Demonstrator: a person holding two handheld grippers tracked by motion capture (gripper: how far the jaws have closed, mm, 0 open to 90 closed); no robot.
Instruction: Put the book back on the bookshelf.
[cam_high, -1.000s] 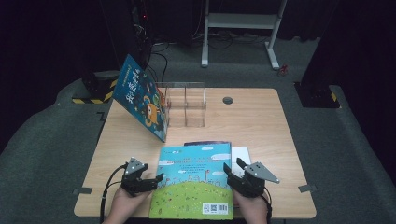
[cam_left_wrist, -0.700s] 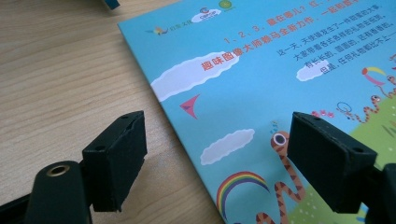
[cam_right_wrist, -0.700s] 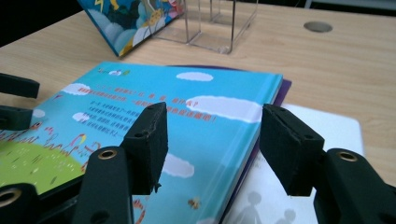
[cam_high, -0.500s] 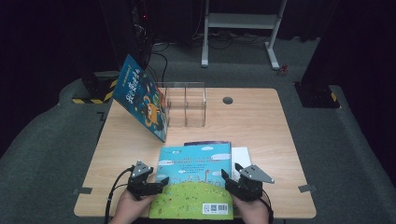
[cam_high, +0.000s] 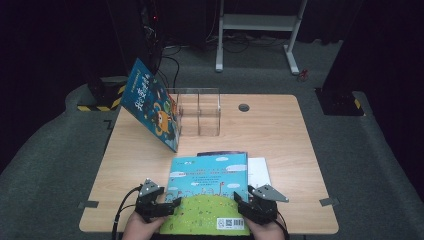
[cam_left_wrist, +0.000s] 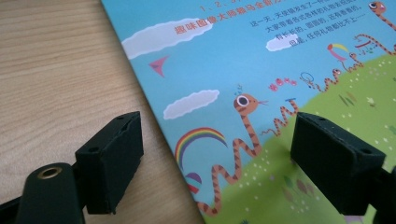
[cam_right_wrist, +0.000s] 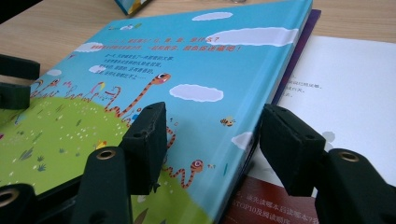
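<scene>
Blue-green picture book (cam_high: 209, 192) flat on surface (cam_high: 280, 135); we straddle its 9 and 3 o'clock edges, left gripper (cam_left_wrist: 217, 156) and right gripper (cam_right_wrist: 212, 142) jaws open. Next: close, lift together.

I'm looking down on what reads as a recording lab or studio set-up rather than a home. A single pale wooden desk (cam_high: 280, 135) stands alone on grey carpet (cam_high: 385, 165), ringed by black curtains or dark walls. Behind it I see a white metal stand (cam_high: 260, 30) with cables trailing across the floor, and yellow-and-black hazard tape (cam_high: 97, 105) on a base at the left. Tape marks (cam_high: 88, 204) sit on the carpet by the desk's corners. On the desk stand a clear acrylic organiser (cam_high: 199, 112) and children's picture books (cam_high: 210, 190), laid out like test props.
</scene>
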